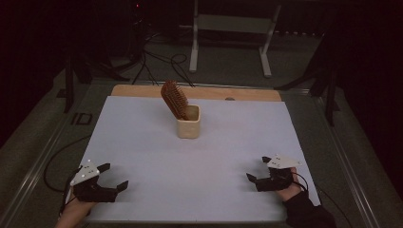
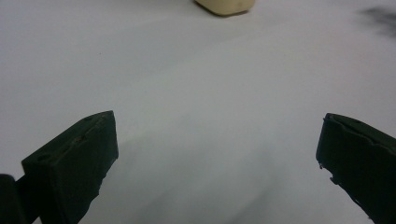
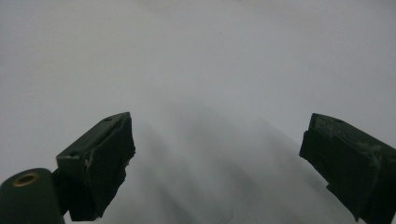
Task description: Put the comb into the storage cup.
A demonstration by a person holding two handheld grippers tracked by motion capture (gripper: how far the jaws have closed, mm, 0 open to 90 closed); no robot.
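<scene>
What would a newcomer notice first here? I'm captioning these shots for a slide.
A brown hairbrush standing tilted, bristle head up, in a cream cup at the middle of the white table. Then the two open tools at the near edge, the left tool and right tool, both empty.

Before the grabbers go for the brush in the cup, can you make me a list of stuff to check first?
1. Left gripper jaws open and holding nothing: ok.
2. Right gripper jaws open and holding nothing: ok.
3. Brush standing in the cup, bristle end sticking out and leaning left so it can be grabbed: ok.
4. White mat between the grippers and the cup free of anything to bump: ok.
5. Cup upright and flat on the mat: ok.
6. How deep and snug the handle sits inside the cup: cannot tell, the cup wall hides it.
</scene>
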